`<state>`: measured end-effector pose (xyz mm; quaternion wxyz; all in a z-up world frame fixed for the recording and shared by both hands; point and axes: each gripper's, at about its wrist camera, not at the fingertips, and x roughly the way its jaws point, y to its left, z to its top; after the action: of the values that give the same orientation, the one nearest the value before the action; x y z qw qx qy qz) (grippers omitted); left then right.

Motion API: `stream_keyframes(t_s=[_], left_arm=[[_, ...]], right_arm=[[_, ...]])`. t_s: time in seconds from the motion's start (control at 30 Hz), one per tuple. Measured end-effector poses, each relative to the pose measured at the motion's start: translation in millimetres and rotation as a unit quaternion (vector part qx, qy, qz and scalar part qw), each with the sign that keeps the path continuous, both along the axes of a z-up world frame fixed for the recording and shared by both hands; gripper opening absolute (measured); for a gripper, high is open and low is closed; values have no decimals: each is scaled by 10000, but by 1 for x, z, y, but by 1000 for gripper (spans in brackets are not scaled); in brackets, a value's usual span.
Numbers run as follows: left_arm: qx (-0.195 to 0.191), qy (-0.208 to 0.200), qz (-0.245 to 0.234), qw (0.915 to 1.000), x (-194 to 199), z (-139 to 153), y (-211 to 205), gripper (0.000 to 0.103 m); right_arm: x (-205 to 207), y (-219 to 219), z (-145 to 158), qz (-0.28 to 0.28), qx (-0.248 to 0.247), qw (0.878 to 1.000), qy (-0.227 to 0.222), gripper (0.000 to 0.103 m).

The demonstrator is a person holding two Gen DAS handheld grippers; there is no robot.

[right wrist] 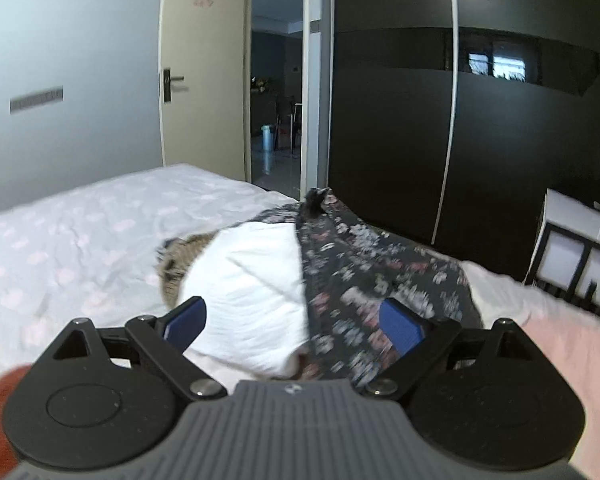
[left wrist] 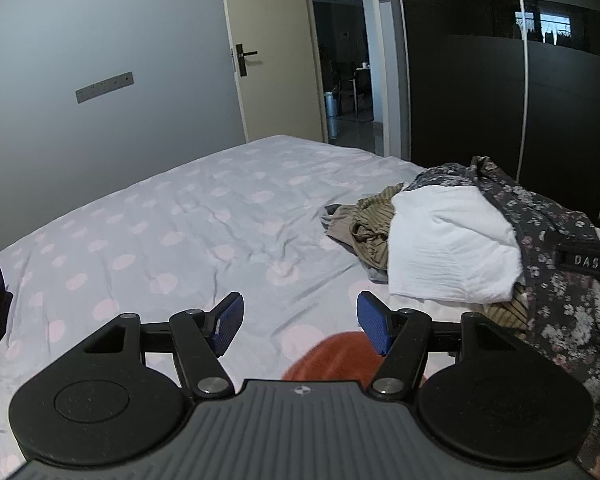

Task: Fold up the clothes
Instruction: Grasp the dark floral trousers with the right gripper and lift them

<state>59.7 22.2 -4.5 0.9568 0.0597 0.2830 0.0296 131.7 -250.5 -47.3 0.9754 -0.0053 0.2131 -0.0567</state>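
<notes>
- Clothes pile [left wrist: 480, 240]: we find it heaped on the right side of the bed [left wrist: 160, 220], loose and crumpled. No garment in it shows a squared fold.
- White garment [left wrist: 452, 248]: on top of the pile, lumpy, with creased edges; it overlies a tan striped garment [left wrist: 368, 228] that spills toward the bed's middle.
- Dark floral garment [right wrist: 364, 264]: draped over the pile's right flank, running from a peak at the far end down toward us.
- Orange-red cloth [left wrist: 332, 356]: a rounded piece just in front of our left gripper, partly hidden by the tool body; we cannot tell whether it is folded.
- Progress, as a judgement: the pile remains to be folded. Whether folded pieces lie out of view, we cannot tell. The broad bare stretch of the bed would serve as a laying-out surface.
- Left gripper [left wrist: 300, 328]: fingers well apart, holding nothing, hanging above the bedcover beside the pile's near edge.
- Right gripper [right wrist: 294, 322]: fingers wide apart, over the white and floral garments; blur keeps us from judging contact, but it clamps nothing.
- Dark wardrobe [right wrist: 500, 140]: behind the bed.
</notes>
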Motion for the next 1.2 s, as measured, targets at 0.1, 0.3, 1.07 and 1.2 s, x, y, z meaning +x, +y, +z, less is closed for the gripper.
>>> stream_keyframes(t_s=[0.1,0.3,1.07,1.2], left_arm=[[2,107,95,9999,17,-2,8,75],[-1,298,249,9992,50,-9,26,75],[-99,1098,788,9908,116,-50,81,75],[-112,1072,958,9895,115,-44,98,75]], right_arm=[[34,-18,-4,-34,-262,9996,55,93],[110,-51,-14,-180,-608,9972,386,83],[320,-106,-44,-953,-227,9814,1650,11],[316,-93,-10,-941,-420,9863,1287,3]])
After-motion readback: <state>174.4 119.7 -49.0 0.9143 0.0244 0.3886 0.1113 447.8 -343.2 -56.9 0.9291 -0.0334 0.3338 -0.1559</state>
